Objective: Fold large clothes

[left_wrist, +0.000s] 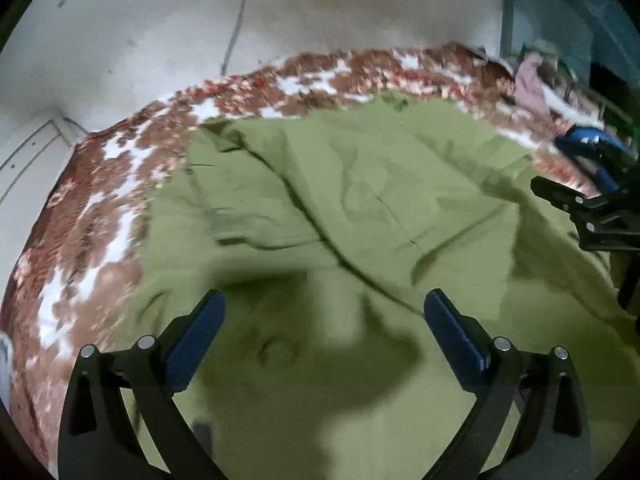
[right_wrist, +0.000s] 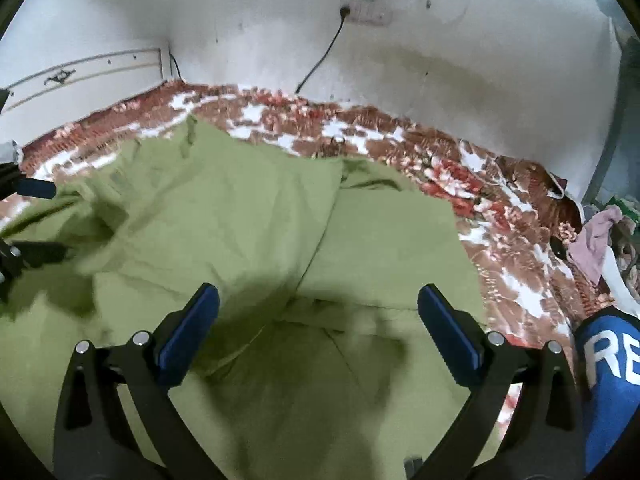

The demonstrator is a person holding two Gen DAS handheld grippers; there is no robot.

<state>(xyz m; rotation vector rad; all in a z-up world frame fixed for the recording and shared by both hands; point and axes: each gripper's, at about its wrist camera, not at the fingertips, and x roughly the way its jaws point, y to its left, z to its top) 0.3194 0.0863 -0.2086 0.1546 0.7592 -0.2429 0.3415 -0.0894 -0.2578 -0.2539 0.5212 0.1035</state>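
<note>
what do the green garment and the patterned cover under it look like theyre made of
The large olive-green garment looks like thin woven cloth, perhaps cotton: matte, with sharp creases and soft wrinkles. The brown, red and white floral blanket beneath it looks thicker and plush, possibly fleece, though blur leaves that open. The blue pads on the left gripper's fingers look like matte rubber or foam.

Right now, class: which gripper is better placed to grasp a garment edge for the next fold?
Probably the right gripper: open over the green garment, whose folded edge lies just right of it. The left gripper, also open, hovers over mid-fabric, farther from any edge.
</note>
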